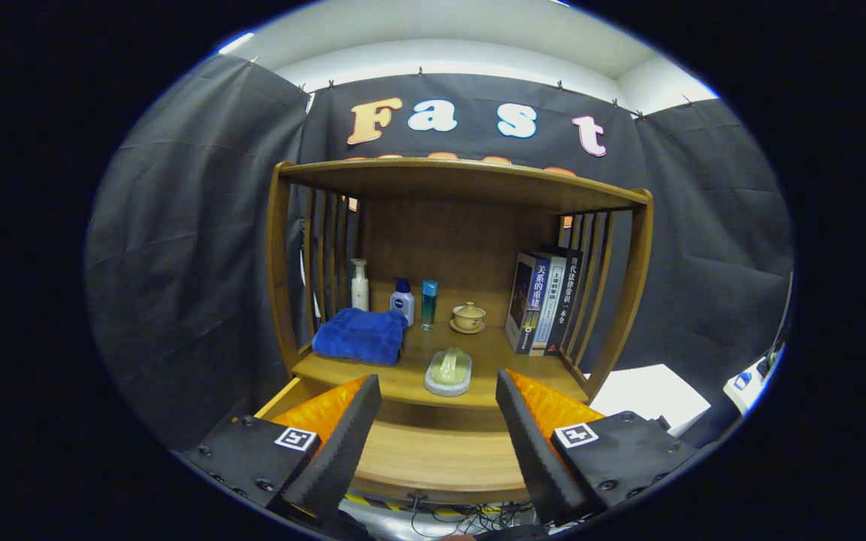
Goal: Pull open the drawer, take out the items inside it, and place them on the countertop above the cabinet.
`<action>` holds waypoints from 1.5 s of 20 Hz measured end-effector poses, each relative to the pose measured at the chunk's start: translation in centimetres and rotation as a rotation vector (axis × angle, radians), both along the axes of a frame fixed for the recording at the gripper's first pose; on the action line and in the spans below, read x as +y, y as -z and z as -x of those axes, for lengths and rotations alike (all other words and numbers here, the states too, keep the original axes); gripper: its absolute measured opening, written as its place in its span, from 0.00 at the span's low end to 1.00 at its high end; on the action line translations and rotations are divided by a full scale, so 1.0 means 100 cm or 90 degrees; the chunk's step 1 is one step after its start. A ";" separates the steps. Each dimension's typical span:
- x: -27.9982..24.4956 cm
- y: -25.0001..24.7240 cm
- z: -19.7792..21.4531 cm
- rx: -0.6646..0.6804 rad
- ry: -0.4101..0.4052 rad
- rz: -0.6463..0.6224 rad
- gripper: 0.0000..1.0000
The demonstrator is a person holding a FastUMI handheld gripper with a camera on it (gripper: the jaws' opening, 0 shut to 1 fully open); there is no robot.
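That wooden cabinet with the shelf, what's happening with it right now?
A person's handheld tool is facing the wooden cabinet, fingers spread open with nothing between them. The wooden drawer below the countertop looks pulled out, just ahead of the fingers. On the wooden countertop a pale green soap on a grey dish sits near the front edge, with a folded blue towel, three bottles, a lidded beige teacup and upright books beyond it.
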State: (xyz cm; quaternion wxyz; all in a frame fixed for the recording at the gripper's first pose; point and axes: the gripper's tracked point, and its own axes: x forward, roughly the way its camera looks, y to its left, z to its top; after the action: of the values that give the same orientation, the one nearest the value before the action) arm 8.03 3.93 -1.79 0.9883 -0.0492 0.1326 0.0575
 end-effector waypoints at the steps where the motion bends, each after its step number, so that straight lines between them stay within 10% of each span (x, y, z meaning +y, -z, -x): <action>1: 0.003 0.006 0.010 -0.017 0.005 -0.011 0.99; 11: -0.005 0.083 0.044 -0.071 0.090 -0.057 0.99; 30: -0.003 0.202 0.045 -0.053 0.095 -0.044 0.99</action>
State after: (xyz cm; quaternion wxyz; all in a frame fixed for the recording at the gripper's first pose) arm 3.51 3.67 -22.01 0.9956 -0.0072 0.0929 -0.0135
